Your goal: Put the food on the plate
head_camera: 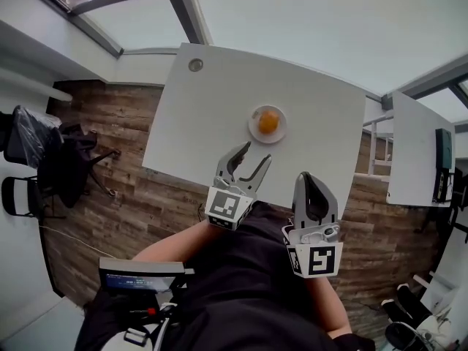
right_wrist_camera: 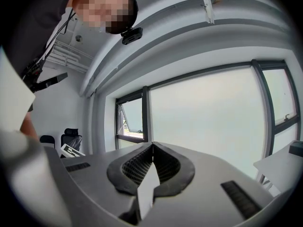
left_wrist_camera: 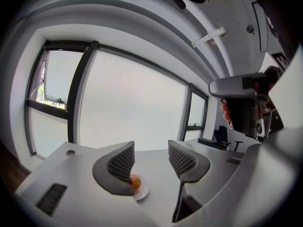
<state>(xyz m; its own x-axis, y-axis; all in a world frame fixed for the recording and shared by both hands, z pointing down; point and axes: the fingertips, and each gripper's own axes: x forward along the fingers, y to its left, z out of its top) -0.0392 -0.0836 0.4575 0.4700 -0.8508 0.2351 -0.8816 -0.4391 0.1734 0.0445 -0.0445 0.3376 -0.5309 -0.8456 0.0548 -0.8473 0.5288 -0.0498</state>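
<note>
An orange piece of food lies on a small white plate near the middle of the white table. My left gripper hovers over the table's near edge, just short of the plate, open and empty. In the left gripper view the food and plate show partly behind the left jaw, and the left gripper holds nothing. My right gripper hangs off the table's near edge to the right, shut and empty. The right gripper view shows the right gripper with its jaws pressed together.
A round cable grommet sits at the table's far left corner. A second white table stands to the right. Dark office chairs are on the wood floor at left. Large windows run behind the table.
</note>
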